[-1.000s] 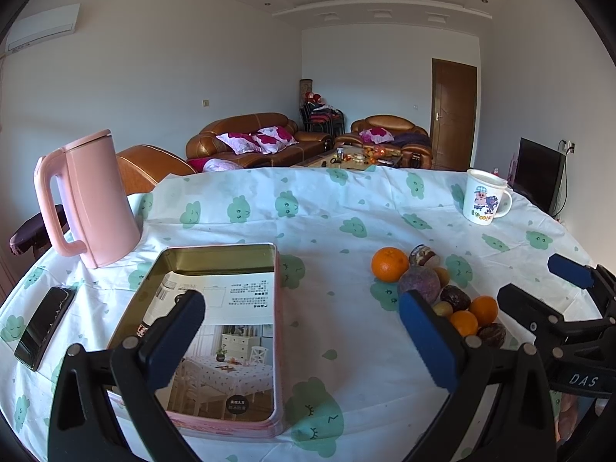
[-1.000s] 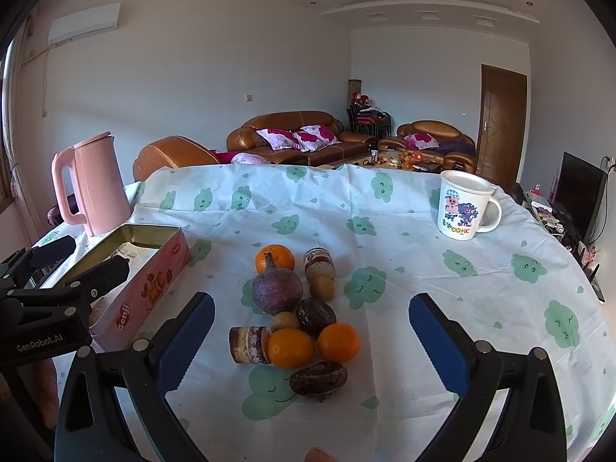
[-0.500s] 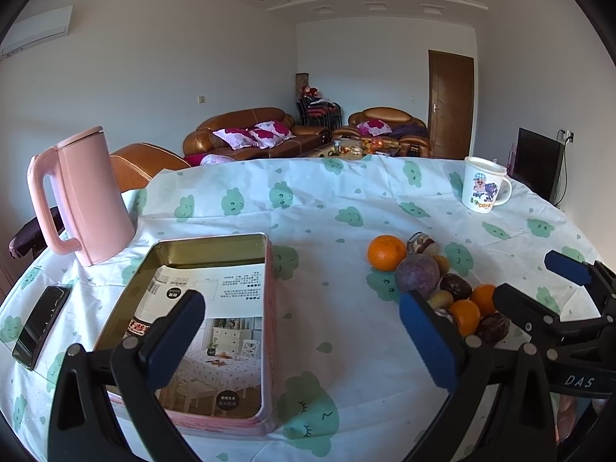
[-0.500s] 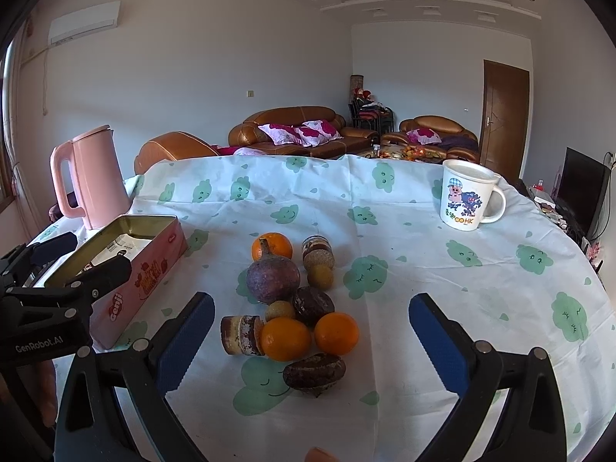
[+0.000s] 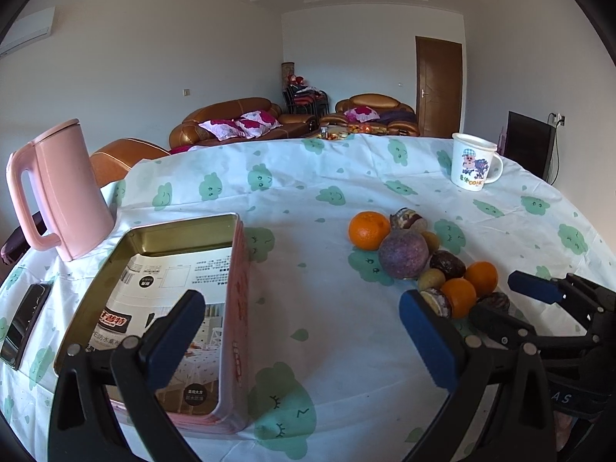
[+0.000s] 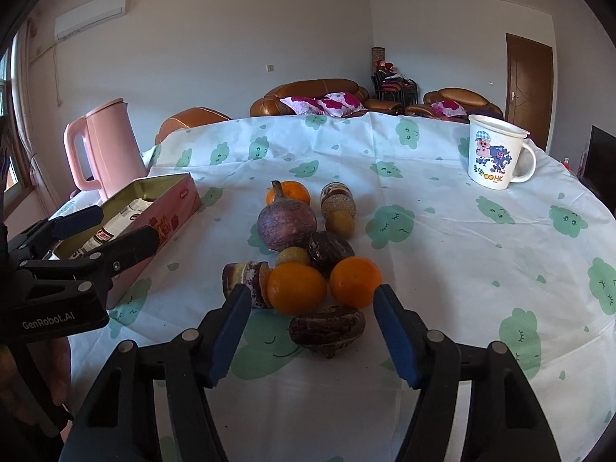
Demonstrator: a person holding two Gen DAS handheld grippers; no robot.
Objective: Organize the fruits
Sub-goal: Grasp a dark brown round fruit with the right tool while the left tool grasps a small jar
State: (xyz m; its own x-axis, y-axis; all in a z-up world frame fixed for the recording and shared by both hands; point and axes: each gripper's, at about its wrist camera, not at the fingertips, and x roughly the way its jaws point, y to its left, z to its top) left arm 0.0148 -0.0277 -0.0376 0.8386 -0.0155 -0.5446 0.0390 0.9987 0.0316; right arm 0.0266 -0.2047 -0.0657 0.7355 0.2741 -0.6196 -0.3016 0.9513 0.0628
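A cluster of fruits lies on the tablecloth: three oranges, one at the front (image 6: 296, 288), a big purple round fruit (image 6: 287, 224), dark passion fruits, one nearest me (image 6: 327, 329), and small yellow ones. The cluster also shows in the left wrist view (image 5: 403, 253). My right gripper (image 6: 312, 337) is open, its jaws either side of the nearest dark fruit, touching nothing. An open pink tin box (image 5: 161, 300) with a paper sheet inside sits left. My left gripper (image 5: 300, 331) is open and empty, its left finger over the box.
A pink kettle (image 5: 57, 192) stands at the far left behind the box. A black phone (image 5: 25, 319) lies at the left table edge. A white cartoon mug (image 6: 496, 154) stands at the far right. Sofas and a door are beyond the table.
My right gripper has moved forward and down to the fruit cluster and its jaws have narrowed around the nearest dark fruit. The left gripper has dropped slightly and shifted right.
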